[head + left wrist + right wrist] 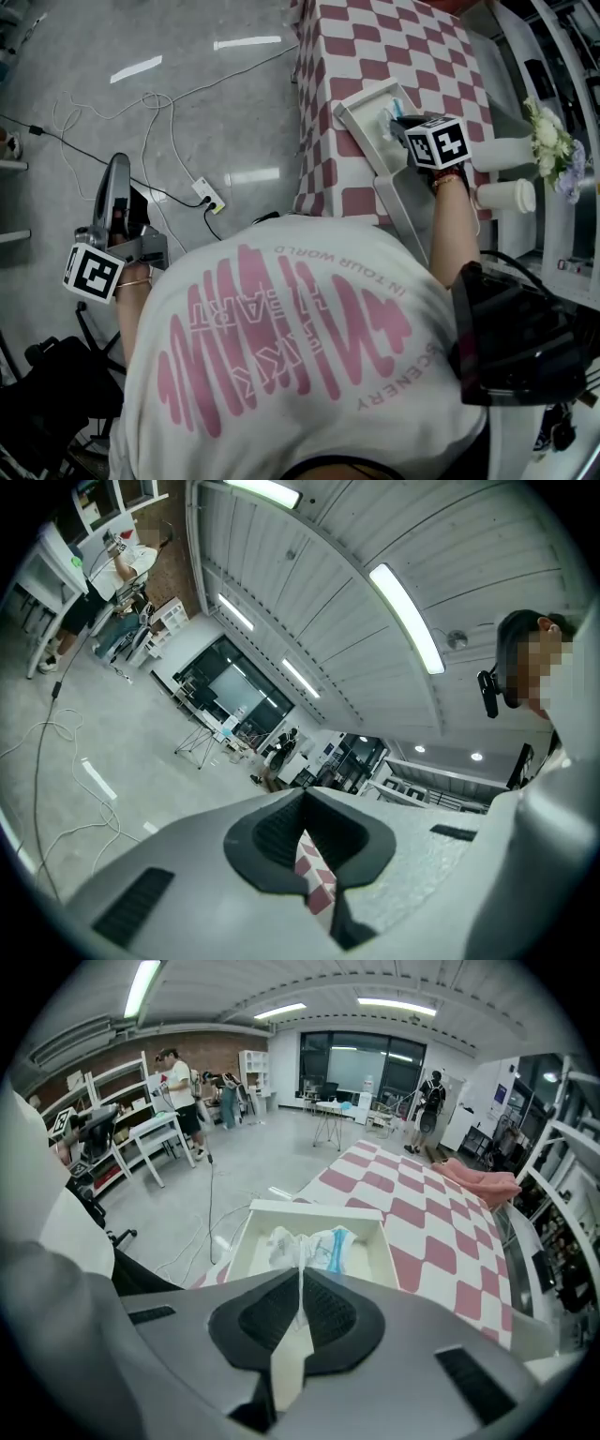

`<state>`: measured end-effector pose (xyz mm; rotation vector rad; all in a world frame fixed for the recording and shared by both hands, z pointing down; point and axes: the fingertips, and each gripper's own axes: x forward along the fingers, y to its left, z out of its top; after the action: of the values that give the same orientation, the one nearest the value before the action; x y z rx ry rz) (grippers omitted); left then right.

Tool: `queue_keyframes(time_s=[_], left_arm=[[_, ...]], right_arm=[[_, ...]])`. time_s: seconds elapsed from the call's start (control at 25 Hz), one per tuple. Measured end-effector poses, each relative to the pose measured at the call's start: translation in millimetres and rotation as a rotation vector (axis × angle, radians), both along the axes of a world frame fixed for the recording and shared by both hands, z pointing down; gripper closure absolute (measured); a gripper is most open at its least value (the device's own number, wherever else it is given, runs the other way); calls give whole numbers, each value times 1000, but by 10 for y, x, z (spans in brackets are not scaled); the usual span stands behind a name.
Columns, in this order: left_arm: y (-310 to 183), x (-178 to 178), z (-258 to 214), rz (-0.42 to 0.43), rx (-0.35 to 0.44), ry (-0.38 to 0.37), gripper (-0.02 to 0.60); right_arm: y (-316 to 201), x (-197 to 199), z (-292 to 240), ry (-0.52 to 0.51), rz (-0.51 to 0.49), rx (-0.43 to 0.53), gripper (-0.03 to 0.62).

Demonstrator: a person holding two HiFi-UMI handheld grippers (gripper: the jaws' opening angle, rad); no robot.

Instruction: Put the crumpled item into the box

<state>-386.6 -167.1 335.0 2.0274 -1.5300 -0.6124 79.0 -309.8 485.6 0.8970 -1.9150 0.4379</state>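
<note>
My right gripper (300,1277) has its jaws closed on a thin fold of the crumpled paper (315,1245), which sits inside the white box (309,1209) at the near edge of the checkered table (403,47). My left gripper (303,797) is away from the table, jaws together, gripping nothing.
</note>
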Motion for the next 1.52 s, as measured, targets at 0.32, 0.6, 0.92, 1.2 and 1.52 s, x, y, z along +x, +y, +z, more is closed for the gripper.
queue_keyframes(time_s=[0.32,0.6,0.92,1.2,1.52], left_arm=[[-111,-234,297,42,-96,-4,574],[-21,-397,484,18,-159,27,574],[42,-529,453,-24,-112,47,574],[156,-670,492,-51,-88,80,574],[203,-535,577,-33,-96,110,575]], right_arm=[[-87,128,228,76,70,-112,580],[-141,158,408,129,69,-191,580],[-187,161,493,161,103,-230,580],[-177,165,503,191,116,-246,580],[-164,161,541,132,171,-288,580]])
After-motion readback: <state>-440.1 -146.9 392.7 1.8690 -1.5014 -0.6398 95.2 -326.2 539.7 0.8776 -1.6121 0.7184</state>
